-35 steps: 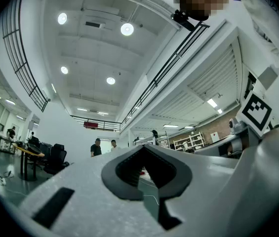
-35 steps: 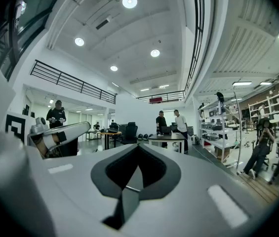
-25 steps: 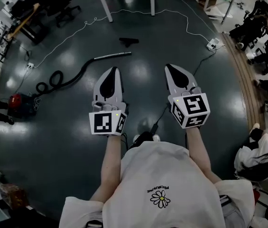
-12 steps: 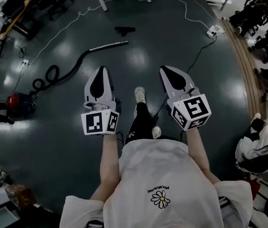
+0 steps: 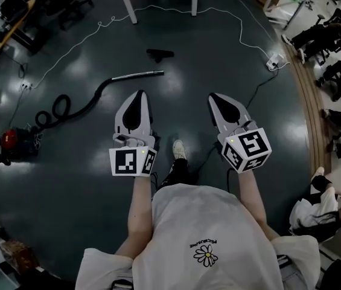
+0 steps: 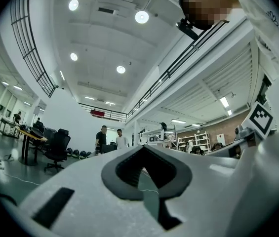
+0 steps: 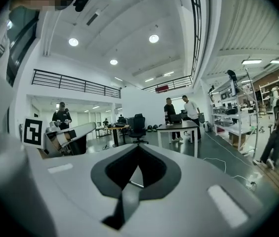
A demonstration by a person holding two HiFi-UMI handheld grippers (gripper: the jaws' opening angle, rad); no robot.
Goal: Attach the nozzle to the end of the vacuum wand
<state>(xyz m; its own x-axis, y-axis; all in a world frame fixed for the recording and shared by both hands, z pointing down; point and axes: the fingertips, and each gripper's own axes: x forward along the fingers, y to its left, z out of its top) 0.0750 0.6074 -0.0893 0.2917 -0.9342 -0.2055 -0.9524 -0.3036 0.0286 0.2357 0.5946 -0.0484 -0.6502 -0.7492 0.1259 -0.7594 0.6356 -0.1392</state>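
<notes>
Left tool (image 5: 141, 95) & right tool (image 5: 217, 99): jaws on both are sitting fully together, gripping nothing. They're hanging side by side in front of the person, above the floor (image 5: 86, 186).

Progress, judging fr. the layout: nothing is done yet. Nozzle (image 5: 160, 54) is lying loose on the floor, apart fr. the wand (image 5: 137, 75), and neither is being touched. Left to do: pick up both, line up, push nozzle onto wand end.

Wand is lying flat just ahead of the left tool. Its long axis is running approx. left-right in head view, rising slightly to the right. Free end is pointing right; other end is joining the black hose (image 5: 79, 98), which is curling away left to the red vacuum body (image 5: 10, 141).

Nozzle is resting a bit beyond that free end, farther fr. the person, wide side also running left-right. Socket direction is too small to tell.
</notes>
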